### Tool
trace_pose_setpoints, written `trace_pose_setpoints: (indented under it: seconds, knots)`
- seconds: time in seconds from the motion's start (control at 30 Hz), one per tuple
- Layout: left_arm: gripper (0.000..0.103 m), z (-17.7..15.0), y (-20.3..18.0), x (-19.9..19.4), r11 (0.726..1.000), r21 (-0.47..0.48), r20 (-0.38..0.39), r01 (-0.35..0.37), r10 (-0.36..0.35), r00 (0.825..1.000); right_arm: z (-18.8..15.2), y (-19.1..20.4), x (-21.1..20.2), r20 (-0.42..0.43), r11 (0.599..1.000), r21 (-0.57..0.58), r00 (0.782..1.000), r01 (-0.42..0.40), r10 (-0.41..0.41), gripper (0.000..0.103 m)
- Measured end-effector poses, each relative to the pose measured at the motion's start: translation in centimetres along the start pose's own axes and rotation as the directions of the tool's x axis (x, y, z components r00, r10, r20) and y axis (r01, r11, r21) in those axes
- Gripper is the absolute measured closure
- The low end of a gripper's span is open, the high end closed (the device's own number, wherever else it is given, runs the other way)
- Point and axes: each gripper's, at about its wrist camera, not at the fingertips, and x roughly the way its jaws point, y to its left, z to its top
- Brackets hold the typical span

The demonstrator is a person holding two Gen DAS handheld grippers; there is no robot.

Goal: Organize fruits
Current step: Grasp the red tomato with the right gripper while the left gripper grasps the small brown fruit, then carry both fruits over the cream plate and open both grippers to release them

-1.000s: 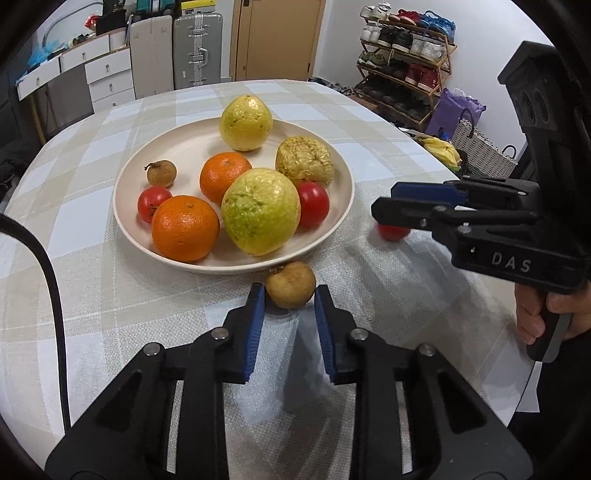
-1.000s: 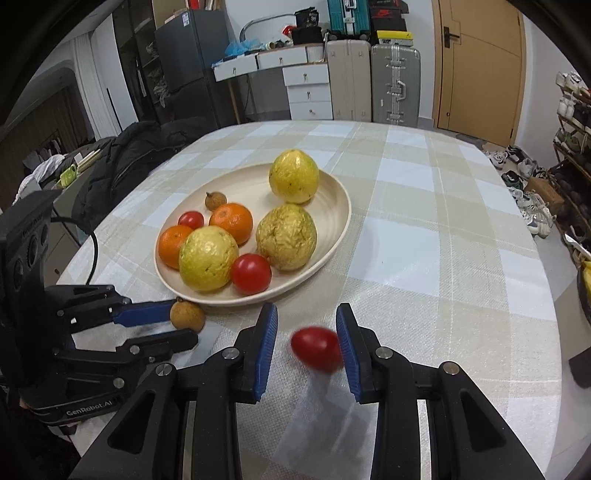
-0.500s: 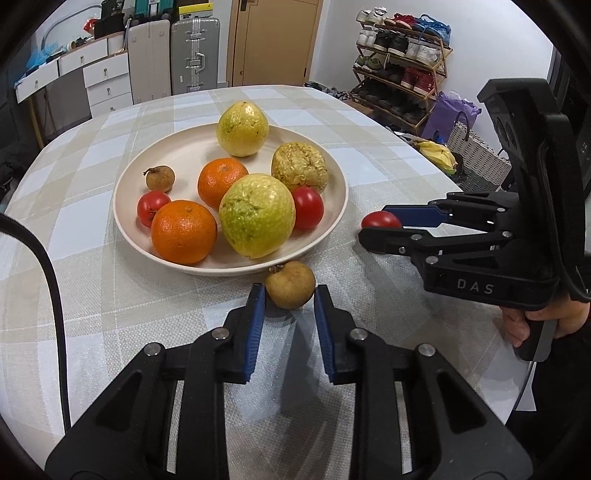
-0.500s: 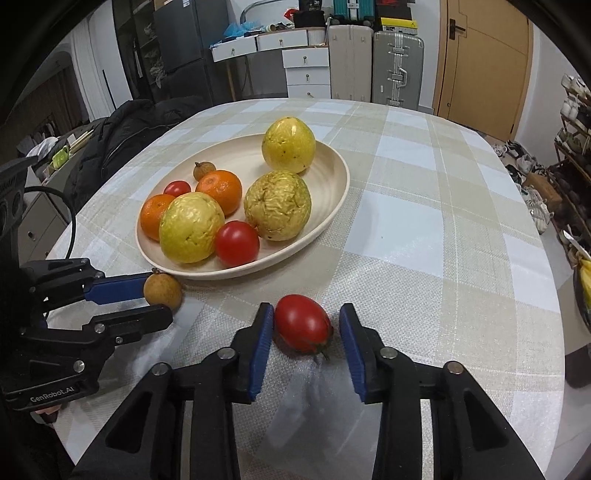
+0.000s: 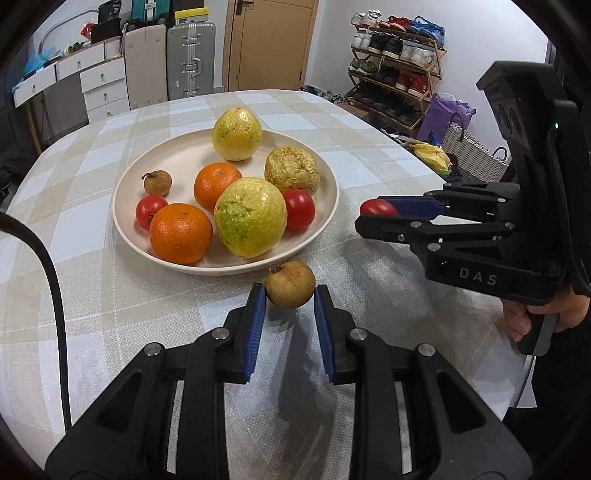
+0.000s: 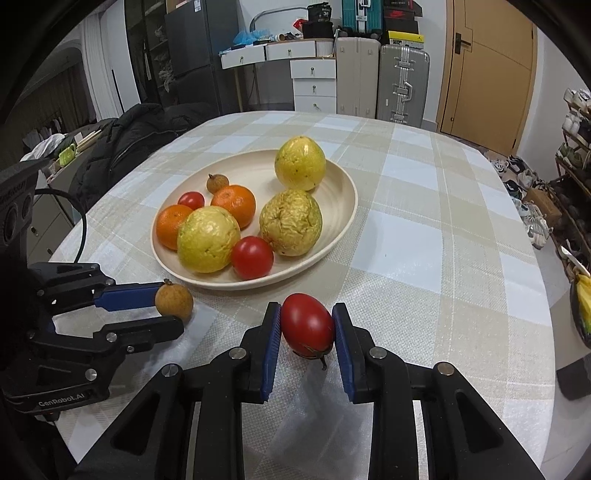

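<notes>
The right tool carried the pale letters "DAS" on the side of its black body, read from the left wrist view. The left tool bore "GenRobot.AI" in small pale letters low on its black housing, read from the right wrist view. A dark box on the far cabinet showed "36".

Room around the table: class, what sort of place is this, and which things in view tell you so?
Most likely a lived-in home, perhaps a dining area by the entrance: a shoe rack beside a door, suitcases against the wall, and a table with a checked cloth.
</notes>
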Motion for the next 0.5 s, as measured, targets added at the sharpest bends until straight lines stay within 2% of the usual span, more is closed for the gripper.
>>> trace_pose_setpoints:
  seconds: [0.27, 0.5]
  knots:
    - [0.079, 0.2, -0.2, -1.3, 1.000, 0.003, 0.036, 0.017, -0.017, 0.999, 0.7, 0.1, -1.6, 0.065, 1.000, 0.006, 0.998, -0.011, 0.010, 0.074]
    - [0.079, 0.8, 0.8, -3.0, 1.000, -0.020, 0.091, 0.002, -0.001, 0.996, 1.1, -0.3, -2.1, 0.101, 0.999, 0.034, 0.995, -0.012, 0.008, 0.074]
